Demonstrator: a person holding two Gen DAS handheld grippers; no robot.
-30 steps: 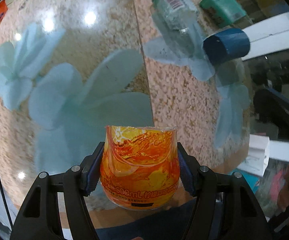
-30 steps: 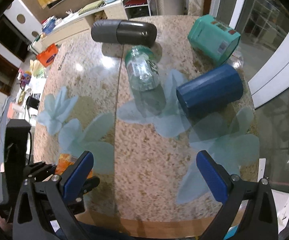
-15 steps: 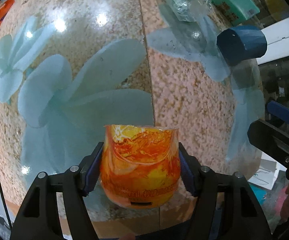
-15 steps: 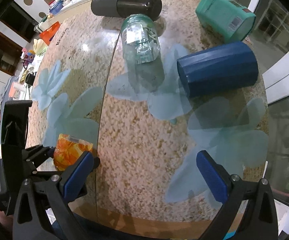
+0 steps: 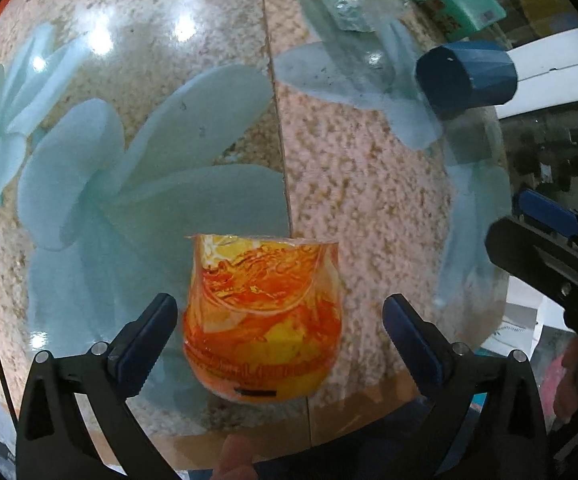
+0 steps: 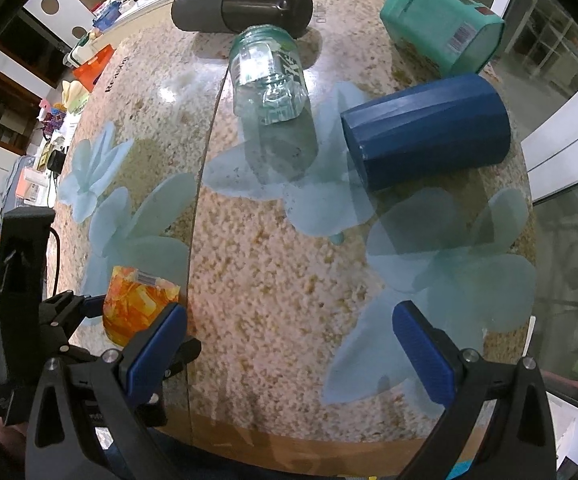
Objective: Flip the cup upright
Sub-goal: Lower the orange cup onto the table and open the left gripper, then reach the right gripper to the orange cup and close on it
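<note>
Cup, orange and yellow, stands on the table near its front edge, its wide mouth seemingly up, between the 2 spread fingers of the left gripper, which touch neither side, so it looks freshly set down. Right gripper hovers wide apart and empty, aimed toward the blue cup lying on its side, likely the next one to right.

Nothing reads cleanly here: the orange cup carries a blurred line of print near its base, and barcode stickers sit on the clear jar and teal container.
</note>
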